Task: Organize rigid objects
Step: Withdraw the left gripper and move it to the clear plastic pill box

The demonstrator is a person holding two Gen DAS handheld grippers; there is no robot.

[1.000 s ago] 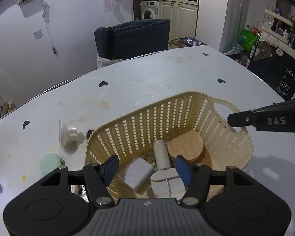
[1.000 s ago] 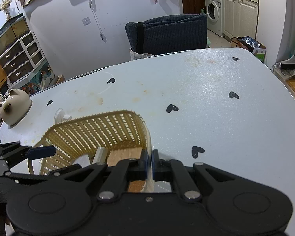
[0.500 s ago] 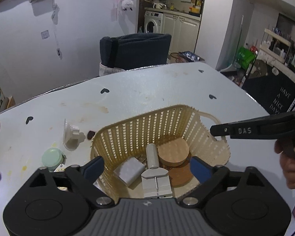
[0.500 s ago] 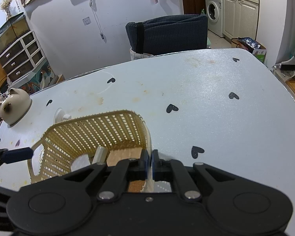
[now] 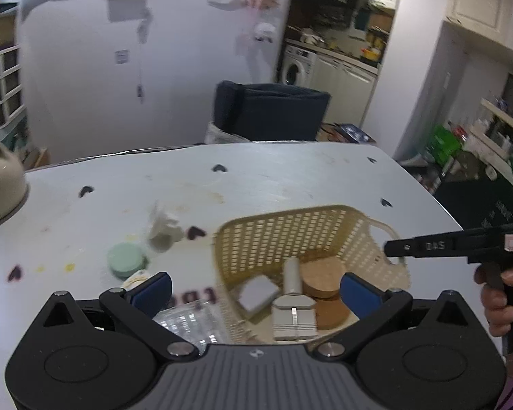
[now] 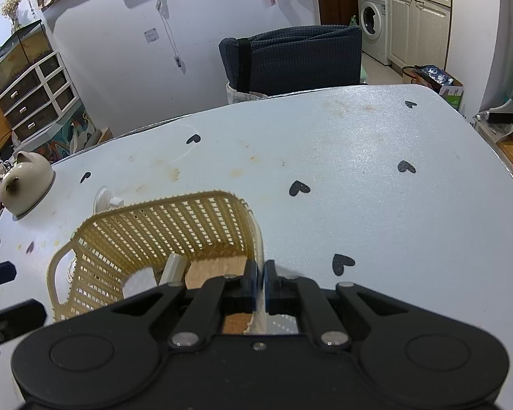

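In the left wrist view, the left tool (image 5: 254, 289) has its jaws spread as wide as they go; they have just been opening, and nothing is pressed between the blue pads (image 5: 357, 294). The picture is blurred, so small details are not sure. Beyond the pads stands the yellow basket (image 5: 284, 235) on the white counter (image 5: 290, 177). Inside it lie a grey flat block (image 5: 258, 294), a pale cylinder (image 5: 292, 271), two round cork discs (image 5: 323, 276) and a grey part (image 5: 294, 314) whose near end is cut off by the tool's body. To the left of the basket, on the counter, are a mint green round lid (image 5: 126, 261) and a white piece (image 5: 162, 230) that is too smeared to name; a clear shiny package (image 5: 188, 321) is partly covered by the left finger. At the right edge a hand (image 5: 496, 294) holds the right tool, whose black finger reaches to the basket's handle. In the right wrist view, the right tool (image 6: 260, 278) is closed tightly on the basket's near rim (image 6: 258, 249), the thin wall standing between its pads. The tool body hides the basket's near part, so only the cylinder's end (image 6: 174, 268), a piece of cork (image 6: 215, 270) and a white corner show inside. A cat-shaped ornament (image 6: 25, 184) sits at the counter's far left.
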